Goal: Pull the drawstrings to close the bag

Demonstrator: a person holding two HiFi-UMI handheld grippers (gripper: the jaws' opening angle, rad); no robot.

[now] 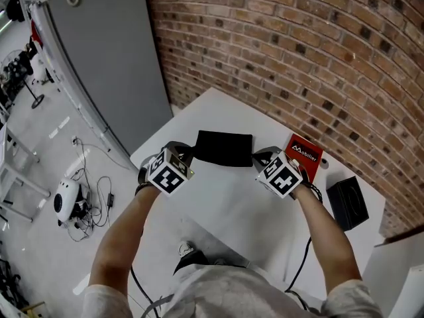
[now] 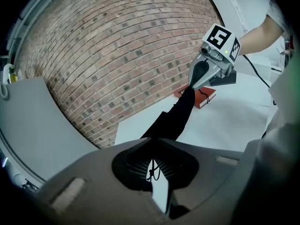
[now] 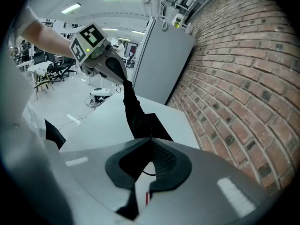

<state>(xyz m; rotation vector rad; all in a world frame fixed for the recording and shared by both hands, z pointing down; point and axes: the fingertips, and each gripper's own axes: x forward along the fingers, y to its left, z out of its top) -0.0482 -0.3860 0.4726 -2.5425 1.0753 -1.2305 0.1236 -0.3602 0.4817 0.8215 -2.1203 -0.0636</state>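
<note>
White table [image 1: 232, 207] noted. Black bag [image 1: 224, 148] is held stretched over it between 2 grippers. Left gripper [image 1: 191, 152] is clamped tight on a drawstring [image 2: 152, 171] at 1 end. Right gripper [image 1: 256, 156] is clamped likewise at the other end.

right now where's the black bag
In the head view the black bag is stretched between the left gripper and the right gripper over the white table, with the red box just to its right by the brick wall.
</note>
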